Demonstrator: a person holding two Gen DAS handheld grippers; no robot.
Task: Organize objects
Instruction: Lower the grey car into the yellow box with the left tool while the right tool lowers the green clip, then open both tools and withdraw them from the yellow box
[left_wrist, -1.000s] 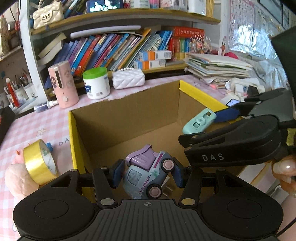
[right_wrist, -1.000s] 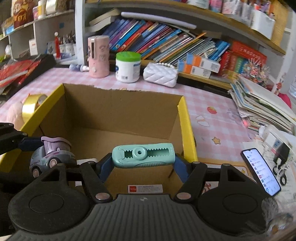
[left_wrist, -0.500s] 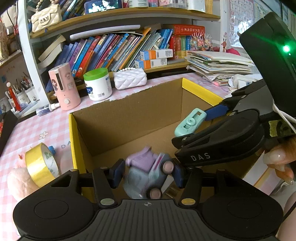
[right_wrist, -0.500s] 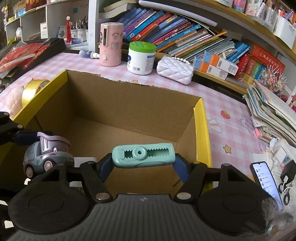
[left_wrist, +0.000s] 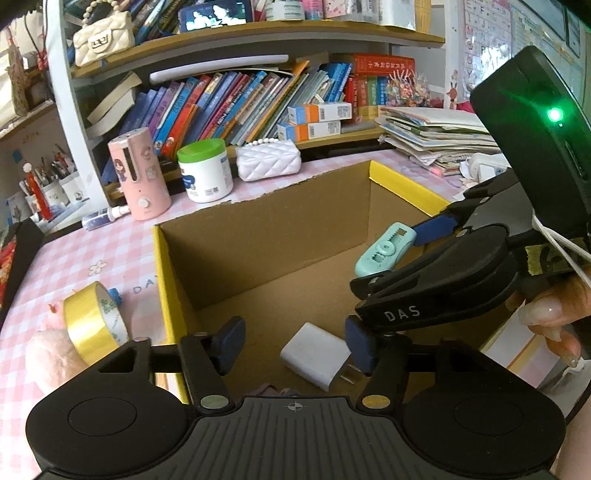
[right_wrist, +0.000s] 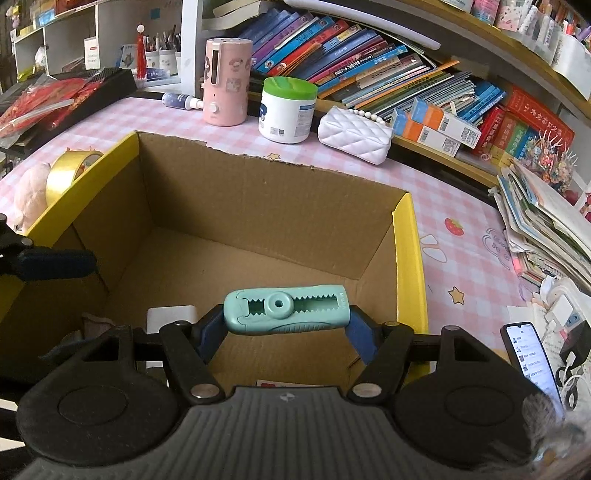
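An open cardboard box with yellow rims (left_wrist: 164, 280) (right_wrist: 406, 236) stands on the pink checked table. My left gripper (left_wrist: 295, 341) is open and empty above the box's near left part. A white charger plug (left_wrist: 317, 356) lies on the box floor below it. A sliver of the purple toy truck (left_wrist: 271, 389) shows at my gripper's base; the truck also shows in the right wrist view (right_wrist: 92, 325), mostly hidden. My right gripper (right_wrist: 286, 330) is shut on a teal eraser case (right_wrist: 286, 310) (left_wrist: 384, 253) held over the box's right side.
A gold tape roll (left_wrist: 94, 323) and a pink plush (left_wrist: 44, 350) lie left of the box. A pink cylinder (left_wrist: 138, 173), a green-lidded jar (left_wrist: 205, 170) and a white quilted purse (left_wrist: 267, 160) stand behind it. A phone (right_wrist: 532, 358) and stacked papers (right_wrist: 546, 225) lie to the right.
My left gripper opened and let go of the toy truck, which dropped into the box. The right gripper kept the teal case and moved slightly further over the box.
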